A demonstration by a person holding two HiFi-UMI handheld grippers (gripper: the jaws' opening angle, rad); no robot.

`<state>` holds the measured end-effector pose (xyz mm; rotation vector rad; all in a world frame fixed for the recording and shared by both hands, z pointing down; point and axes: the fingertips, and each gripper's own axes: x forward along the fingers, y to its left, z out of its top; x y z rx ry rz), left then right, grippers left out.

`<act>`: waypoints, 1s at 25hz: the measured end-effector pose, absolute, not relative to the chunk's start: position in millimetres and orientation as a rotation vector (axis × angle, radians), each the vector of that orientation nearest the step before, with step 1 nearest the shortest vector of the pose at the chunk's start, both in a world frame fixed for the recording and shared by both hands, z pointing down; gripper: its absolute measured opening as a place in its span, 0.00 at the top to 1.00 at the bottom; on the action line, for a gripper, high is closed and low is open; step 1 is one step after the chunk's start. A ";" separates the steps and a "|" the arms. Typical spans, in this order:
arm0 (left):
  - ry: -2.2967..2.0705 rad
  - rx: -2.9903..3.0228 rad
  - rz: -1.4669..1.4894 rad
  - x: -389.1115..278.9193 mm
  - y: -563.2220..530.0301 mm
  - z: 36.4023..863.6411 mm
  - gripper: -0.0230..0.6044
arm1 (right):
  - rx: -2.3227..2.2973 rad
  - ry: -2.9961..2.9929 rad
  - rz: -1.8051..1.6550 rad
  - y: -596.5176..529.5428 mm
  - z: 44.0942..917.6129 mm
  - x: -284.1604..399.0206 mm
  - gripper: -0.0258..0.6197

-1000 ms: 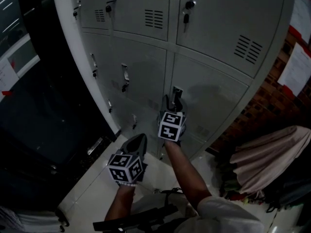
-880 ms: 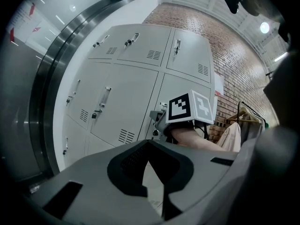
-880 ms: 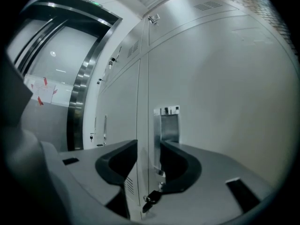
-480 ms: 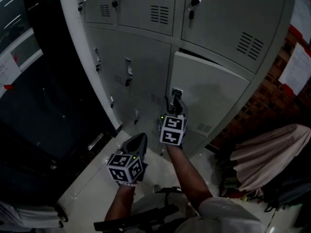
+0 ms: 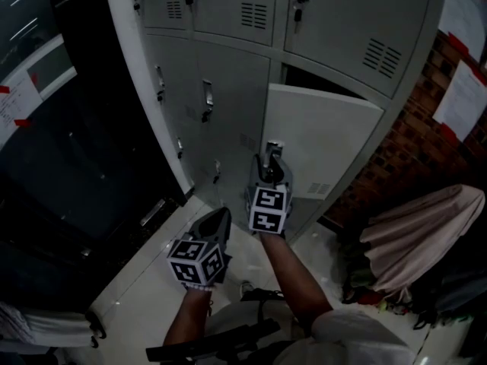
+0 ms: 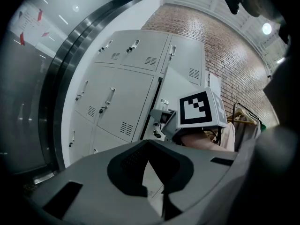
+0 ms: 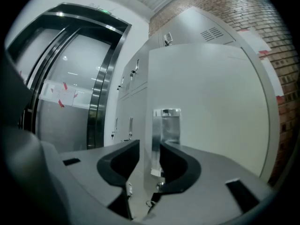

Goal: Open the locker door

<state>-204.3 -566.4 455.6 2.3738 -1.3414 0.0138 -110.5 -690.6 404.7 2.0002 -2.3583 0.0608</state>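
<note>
Dark interior (image 5: 316, 82) behind opened grey metal locker door (image 5: 319, 139): contents not discernible. Grey steel locker bank (image 5: 228, 90): top cut by head view's upper edge. White paper sheets (image 5: 466, 97) on red brick wall (image 5: 415, 150): print too small, cropped at right edge.

Two grippers, left (image 5: 217, 217) and right (image 5: 269, 162), the right one's jaws closing with one handle (image 7: 166, 125) between them. Two marker cubes (image 5: 196, 263). Six locker doors (image 5: 228, 105) show clearly, one door (image 5: 323, 139) of them ajar; possibly more low down in the dark. Two paper sheets (image 5: 466, 101) on one brick wall (image 5: 415, 139).
</note>
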 end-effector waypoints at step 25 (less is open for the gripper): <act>-1.290 2.398 0.065 -174.0 -464.3 461.3 0.98 | 1.961 -2.410 0.045 -586.1 401.4 -94.7 0.77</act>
